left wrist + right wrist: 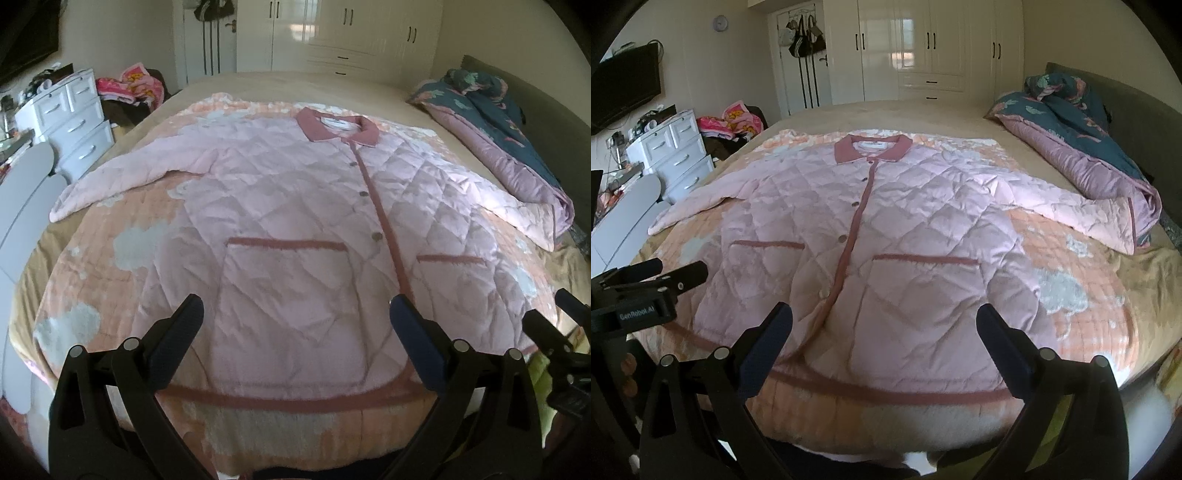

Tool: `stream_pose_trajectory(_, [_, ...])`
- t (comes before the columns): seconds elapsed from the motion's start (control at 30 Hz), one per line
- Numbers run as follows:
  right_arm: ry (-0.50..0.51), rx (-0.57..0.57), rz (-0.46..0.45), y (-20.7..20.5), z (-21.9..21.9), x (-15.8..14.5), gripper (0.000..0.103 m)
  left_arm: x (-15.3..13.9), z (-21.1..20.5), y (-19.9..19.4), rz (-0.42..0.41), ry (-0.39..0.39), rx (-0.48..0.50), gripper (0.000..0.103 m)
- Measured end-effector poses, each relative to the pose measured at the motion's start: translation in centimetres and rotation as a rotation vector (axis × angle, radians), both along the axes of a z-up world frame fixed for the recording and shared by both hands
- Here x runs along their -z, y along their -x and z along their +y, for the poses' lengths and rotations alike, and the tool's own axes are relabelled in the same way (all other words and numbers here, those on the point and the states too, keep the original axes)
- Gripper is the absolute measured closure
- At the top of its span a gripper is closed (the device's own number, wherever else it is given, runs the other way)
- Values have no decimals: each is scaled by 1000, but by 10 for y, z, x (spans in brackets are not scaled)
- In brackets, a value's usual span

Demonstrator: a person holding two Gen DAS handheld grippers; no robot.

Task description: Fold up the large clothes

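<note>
Bed (332, 83), beige cover. Lying directly on it: peach quilt (122, 236) with pale cloud patches, spread across the near and middle part; rumpled teal-and-mauve duvet (495, 122), heaped to the right of the quilt, along the bed's dark headboard (1137, 107).

A home bedroom is showing a wide bed (886, 110), white wardrobes (923, 48) and a drawer chest (676, 155).
</note>
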State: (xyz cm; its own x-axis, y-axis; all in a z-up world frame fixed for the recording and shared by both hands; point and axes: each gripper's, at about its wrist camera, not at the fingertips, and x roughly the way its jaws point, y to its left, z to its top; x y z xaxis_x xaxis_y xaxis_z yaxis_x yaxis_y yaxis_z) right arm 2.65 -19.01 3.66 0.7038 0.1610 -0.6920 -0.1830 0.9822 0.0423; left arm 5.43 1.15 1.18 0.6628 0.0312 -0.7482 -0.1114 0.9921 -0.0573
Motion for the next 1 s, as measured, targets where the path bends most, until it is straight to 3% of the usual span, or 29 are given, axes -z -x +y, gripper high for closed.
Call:
stream_pose_trajectory(0.67, [-17, 39, 12, -118, -14, -20, 4, -15, -10, -124, 34, 39, 0, 9])
stream_pose_trajectory(1.0, [-59, 120, 23, -190, -42, -22, 4, -12, -26, -200, 53, 45, 13, 9])
